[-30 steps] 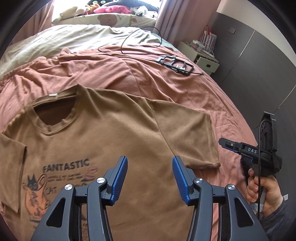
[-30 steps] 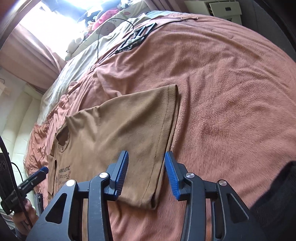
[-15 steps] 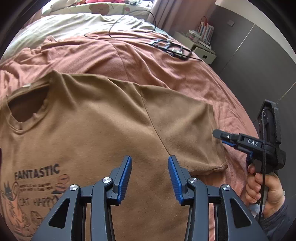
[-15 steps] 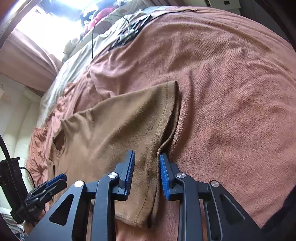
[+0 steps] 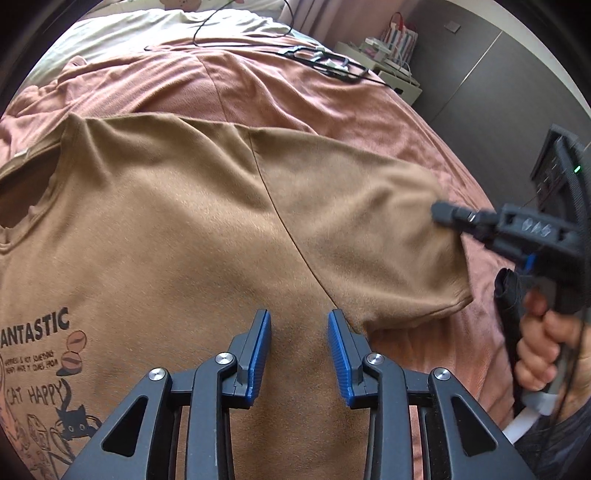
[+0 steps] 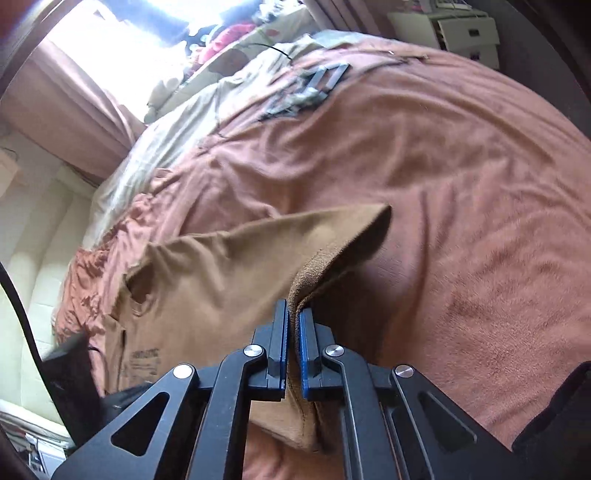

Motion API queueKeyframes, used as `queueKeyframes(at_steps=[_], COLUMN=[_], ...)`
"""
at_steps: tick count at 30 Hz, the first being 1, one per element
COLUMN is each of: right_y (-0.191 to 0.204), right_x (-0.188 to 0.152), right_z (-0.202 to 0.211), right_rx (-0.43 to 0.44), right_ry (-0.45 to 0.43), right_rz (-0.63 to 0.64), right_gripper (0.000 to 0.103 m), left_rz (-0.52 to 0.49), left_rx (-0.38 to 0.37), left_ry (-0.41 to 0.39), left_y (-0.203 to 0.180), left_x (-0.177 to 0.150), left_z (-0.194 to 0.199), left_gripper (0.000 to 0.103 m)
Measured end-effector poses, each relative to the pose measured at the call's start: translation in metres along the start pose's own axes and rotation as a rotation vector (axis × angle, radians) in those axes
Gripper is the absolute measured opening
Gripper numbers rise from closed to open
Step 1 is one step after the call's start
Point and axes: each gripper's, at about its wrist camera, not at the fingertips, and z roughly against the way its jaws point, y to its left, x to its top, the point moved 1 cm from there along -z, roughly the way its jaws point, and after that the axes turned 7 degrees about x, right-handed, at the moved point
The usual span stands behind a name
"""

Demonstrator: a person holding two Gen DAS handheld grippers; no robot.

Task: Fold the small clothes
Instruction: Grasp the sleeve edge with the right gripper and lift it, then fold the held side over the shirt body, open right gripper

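A brown T-shirt (image 5: 177,229) with a cat print and the word FANTASTIC lies face up on a pink blanket. My left gripper (image 5: 298,332) is open just above the shirt's body, near the armpit seam of its right sleeve (image 5: 362,229). My right gripper (image 6: 293,325) is shut on the hem of that sleeve (image 6: 314,262) and lifts it off the blanket. In the left wrist view the right gripper (image 5: 443,212) shows at the sleeve's outer edge, held by a hand (image 5: 543,350).
The pink blanket (image 6: 461,184) covers the bed. A black frame with cables (image 5: 325,62) lies at the far side, by a pale sheet (image 5: 129,33). A white nightstand (image 5: 391,74) stands past the bed, dark wall panels at right.
My right gripper closed on the sleeve hem and raised it. My left gripper moved forward over the shirt toward the sleeve seam and narrowed a little, staying open.
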Motion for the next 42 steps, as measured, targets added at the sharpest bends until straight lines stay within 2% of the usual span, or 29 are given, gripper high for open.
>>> queueKeyframes(at_steps=[4,6,13,16,20,33,42], right_y=[0.022,0.031,0.053,0.062,0.071,0.112,0.131], right_x=[0.001,0.001,0.001,0.001,-0.002,-0.014,-0.027], right_z=[0.006,0.007,0.001,-0.003,-0.013,-0.067,-0.107], right_rx=[0.037,0.057,0.105,0.125,0.145,0.175,0.177], right_ry=[-0.001,-0.002,0.0,0.005,0.021,0.092,0.162], right_rz=[0.032,0.045,0.072,0.086,0.093,0.111,0.127], right_gripper=[0.002,0.002,0.002,0.002,0.002,0.002,0.003], left_rz=[-0.017,-0.027,-0.043,-0.063,-0.018,0.127,0.187], left_rx=[-0.011,-0.019,-0.006,-0.025,-0.054,0.049,0.089], left_ry=[0.014,0.024,0.023,0.027,0.022,-0.039,-0.056], left_y=[-0.005,-0.009,-0.021,-0.021,-0.001,0.09,0.131], left_x=[-0.004,-0.006,-0.008,-0.009,-0.011,-0.013,-0.028], left_z=[-0.004,-0.006,-0.013,-0.01,0.004,0.053,0.076], left_gripper=[0.034,0.03,0.029,0.029,0.029,0.029,0.029])
